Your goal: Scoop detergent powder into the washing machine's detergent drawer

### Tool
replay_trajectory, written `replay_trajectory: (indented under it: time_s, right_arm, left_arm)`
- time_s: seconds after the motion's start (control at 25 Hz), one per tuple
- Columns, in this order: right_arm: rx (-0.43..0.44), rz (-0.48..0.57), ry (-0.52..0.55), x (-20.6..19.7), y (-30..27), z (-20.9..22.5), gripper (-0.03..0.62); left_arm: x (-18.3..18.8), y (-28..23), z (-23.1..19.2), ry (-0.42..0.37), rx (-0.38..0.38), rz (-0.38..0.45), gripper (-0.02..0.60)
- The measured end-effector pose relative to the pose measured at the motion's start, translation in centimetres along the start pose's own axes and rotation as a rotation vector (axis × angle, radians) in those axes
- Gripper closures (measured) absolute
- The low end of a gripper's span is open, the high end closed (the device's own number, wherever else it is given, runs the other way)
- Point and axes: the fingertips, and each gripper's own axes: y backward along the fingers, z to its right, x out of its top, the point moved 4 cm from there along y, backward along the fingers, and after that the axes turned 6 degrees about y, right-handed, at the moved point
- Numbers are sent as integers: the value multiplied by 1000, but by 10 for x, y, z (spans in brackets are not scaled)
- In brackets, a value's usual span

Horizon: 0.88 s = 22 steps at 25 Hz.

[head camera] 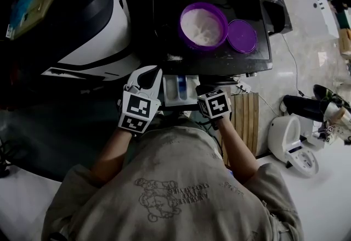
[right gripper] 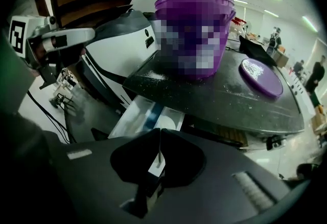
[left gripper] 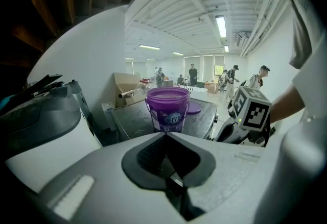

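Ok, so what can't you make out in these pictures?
Print on the purple bucket: blurred over in the right gripper view, too small in the left gripper view.
Detergent drawer contents: dim and small in the head view, partly hidden behind the right hand-held gripper in its own view.
Pale sliver in the slit between that hand-held gripper's jaws: too thin to name.

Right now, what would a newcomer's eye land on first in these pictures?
The open purple bucket of white powder stands on the dark washing-machine top, with its purple lid lying flat just to its right. Below the top's front edge, the white detergent drawer is pulled out, with the left claw and right claw held shut on either side of it.
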Motion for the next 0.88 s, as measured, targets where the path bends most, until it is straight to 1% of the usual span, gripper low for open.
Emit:
replay_trajectory:
  time_s: [0.32, 0.52, 0.88]
  right_arm:
    - [-77, -25, 121, 0, -1, -5, 557]
    - [-118, -35, 175, -1, -3, -9, 557]
    - [-236, -45, 308, 2, -6, -19, 557]
  left_arm:
    - [-5, 4, -2, 9, 2, 5, 581]
    - [-10, 7, -5, 17, 1, 3, 581]
    - [-21, 13, -11, 25, -11, 1, 581]
